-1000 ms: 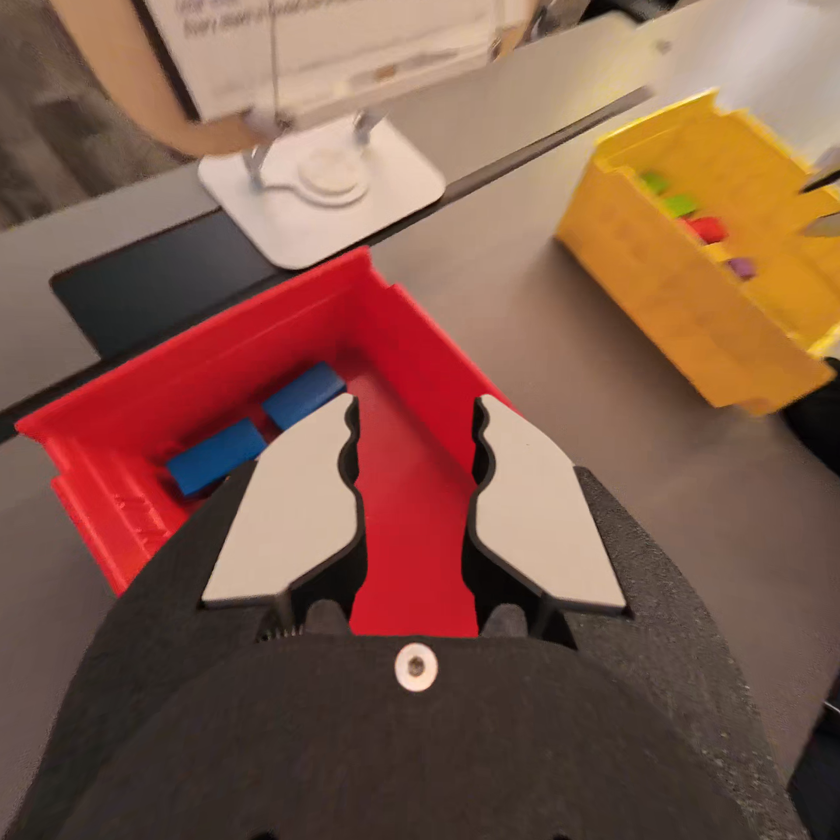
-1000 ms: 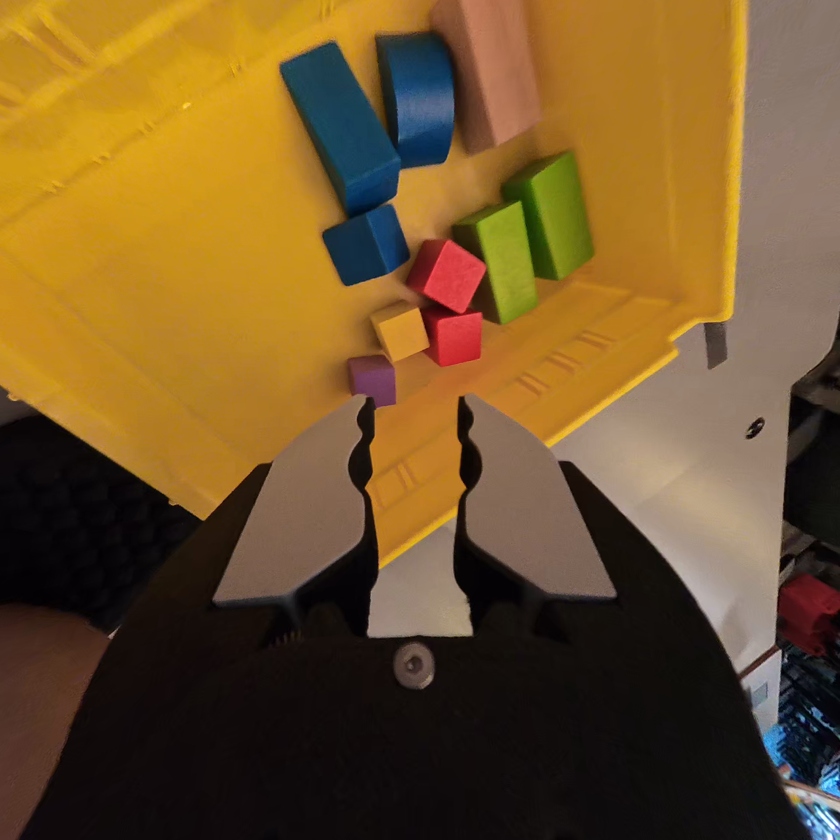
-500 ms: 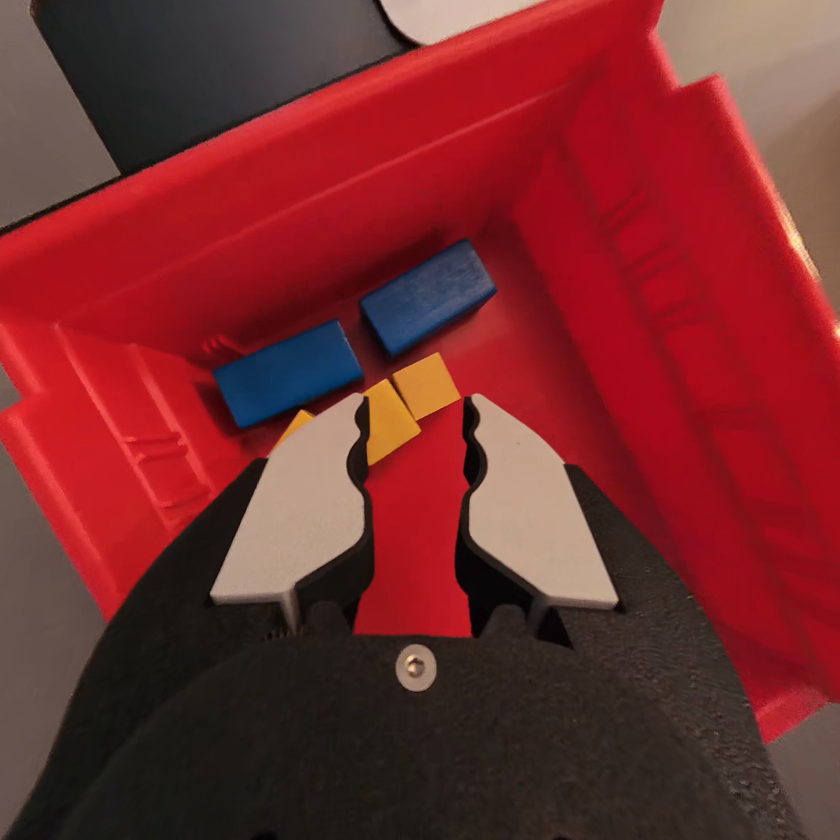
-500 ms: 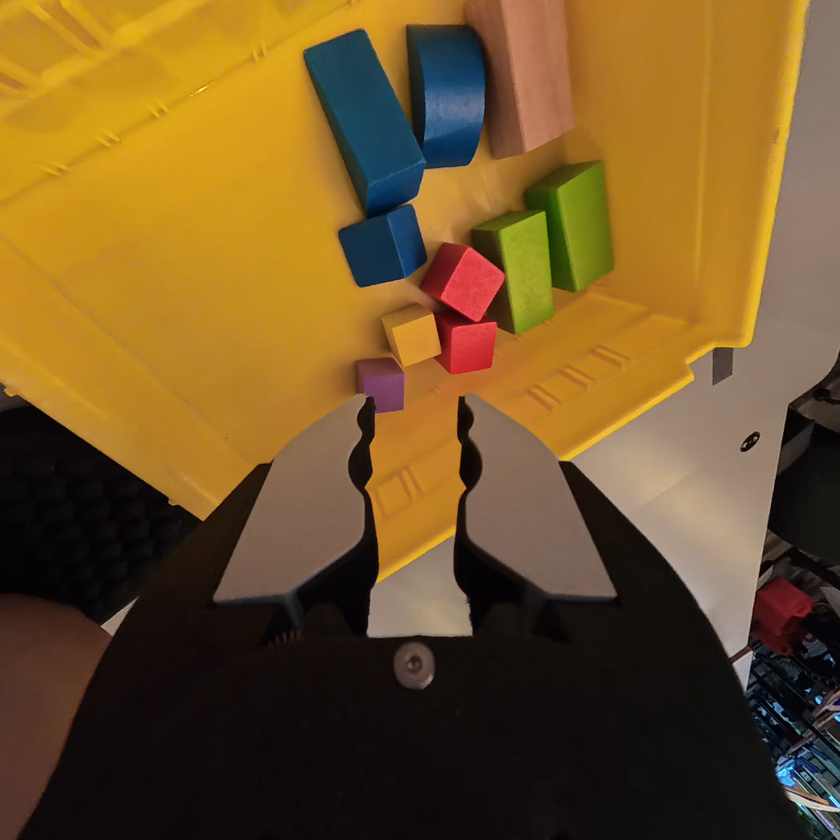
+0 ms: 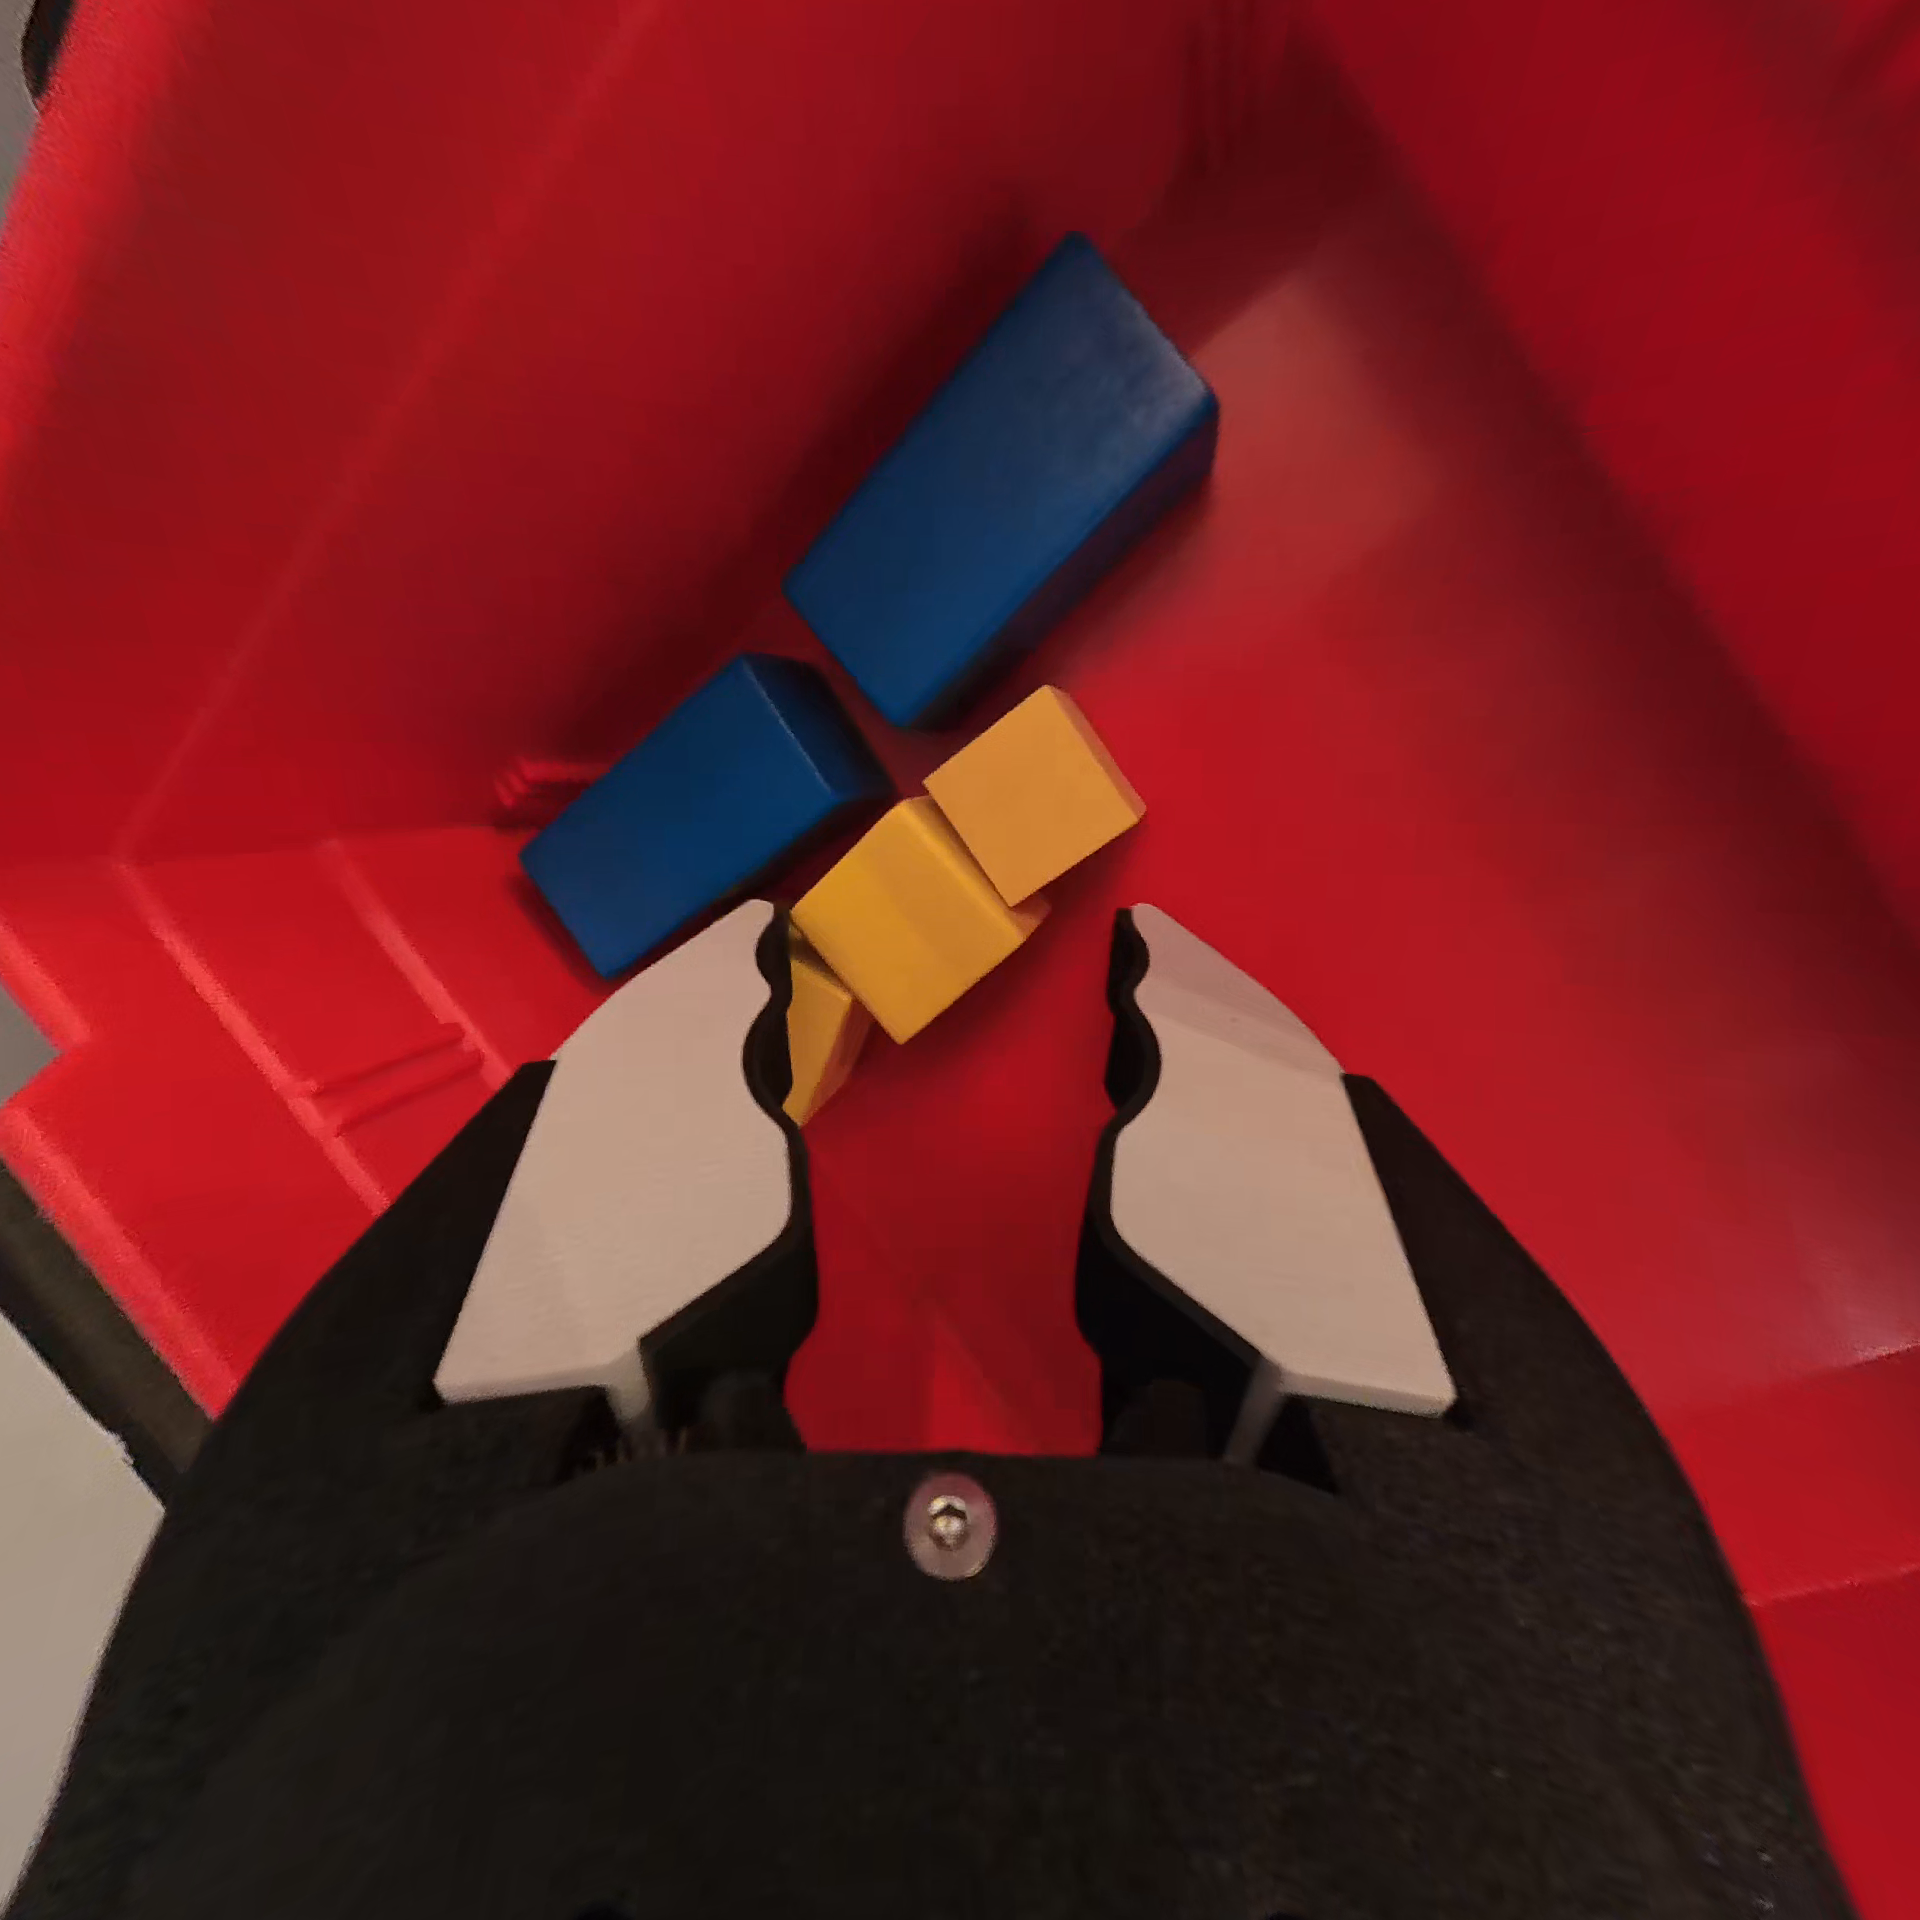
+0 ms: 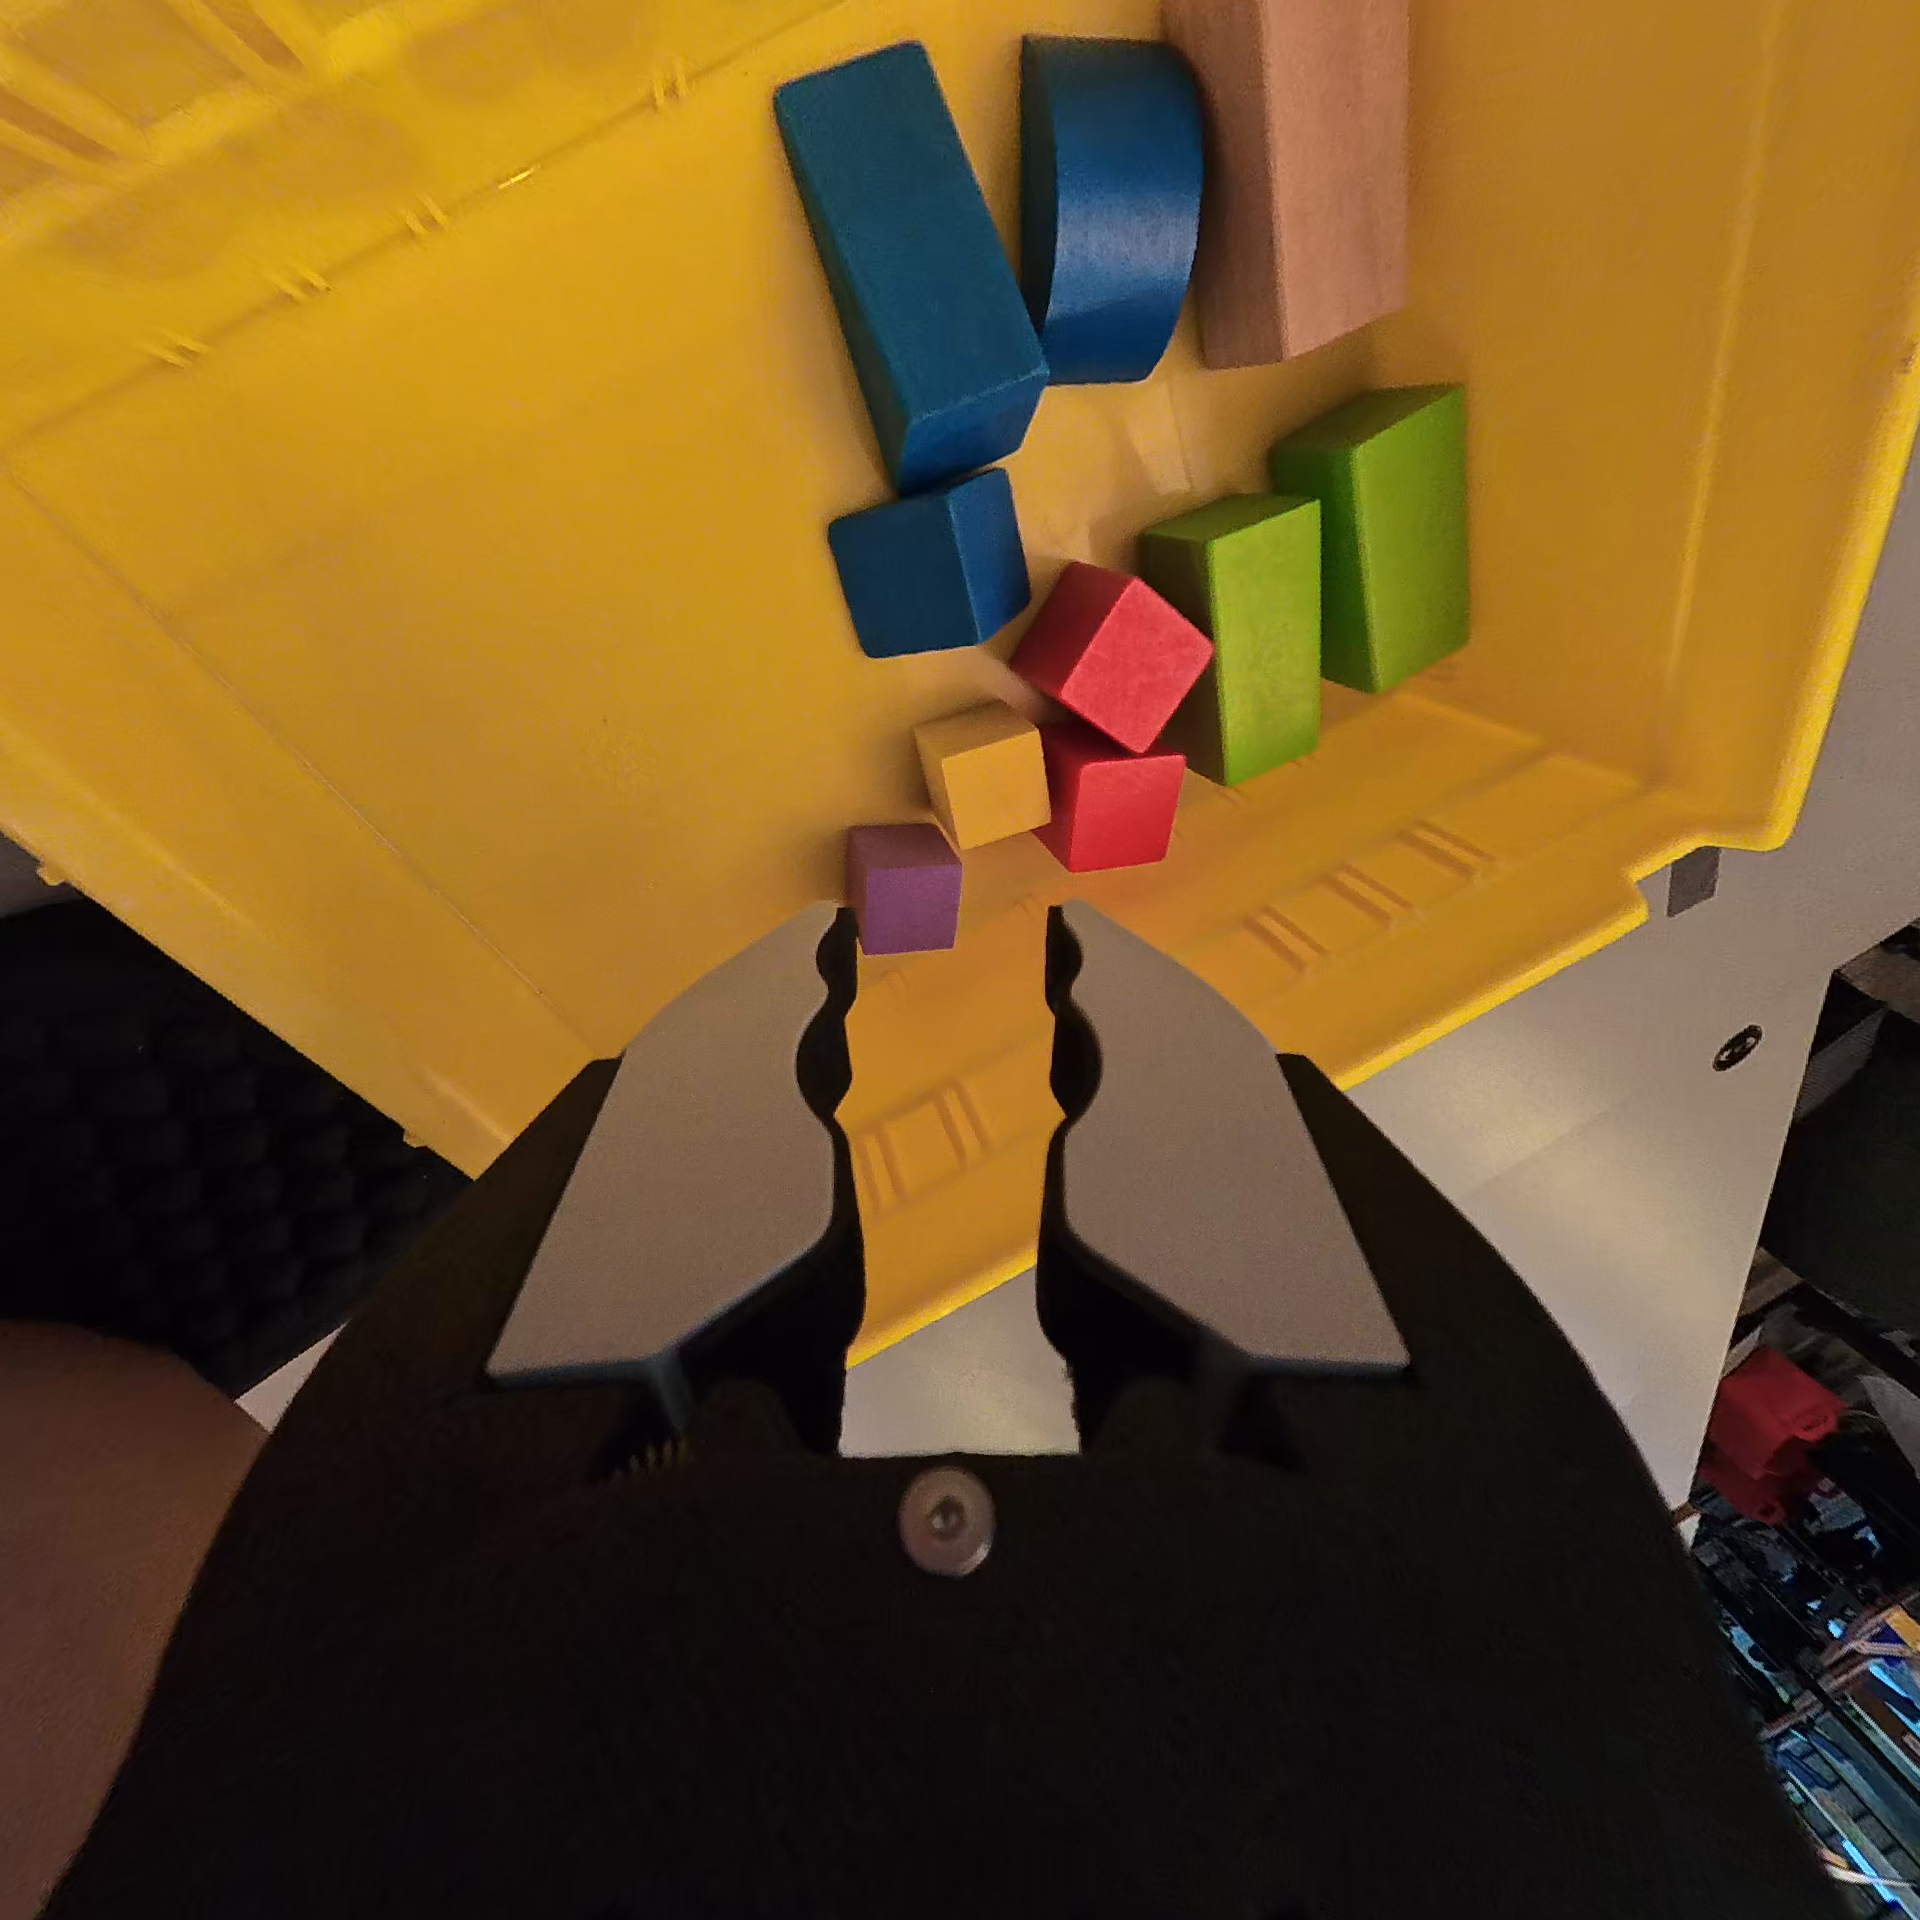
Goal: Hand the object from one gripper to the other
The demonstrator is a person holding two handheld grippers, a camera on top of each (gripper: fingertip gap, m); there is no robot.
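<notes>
My left gripper (image 5: 943, 961) is open and empty, low inside a red bin (image 5: 436, 436). Just ahead of its tips lie yellow blocks: one (image 5: 906, 930) between the tips toward the left finger, one (image 5: 1029, 792) beyond it, and a third (image 5: 821, 1023) partly hidden behind the left finger. Two blue blocks (image 5: 1003, 483) (image 5: 698, 816) lie farther in. My right gripper (image 6: 951, 961) is open and empty above the near edge of a yellow bin (image 6: 468, 582). A purple cube (image 6: 902, 888) lies just beyond its left fingertip.
The yellow bin also holds a yellow cube (image 6: 985, 774), two red cubes (image 6: 1112, 655), two green blocks (image 6: 1257, 634), several blue blocks (image 6: 914, 260) and a pale wooden block (image 6: 1299, 177). A white table (image 6: 1538, 1164) lies below it. Cluttered shelves (image 6: 1808, 1558) stand at the right.
My left gripper has dropped deep into the red bin, close to the yellow blocks, and its jaws have opened wider. The right gripper has drifted only slightly over the yellow bin.
</notes>
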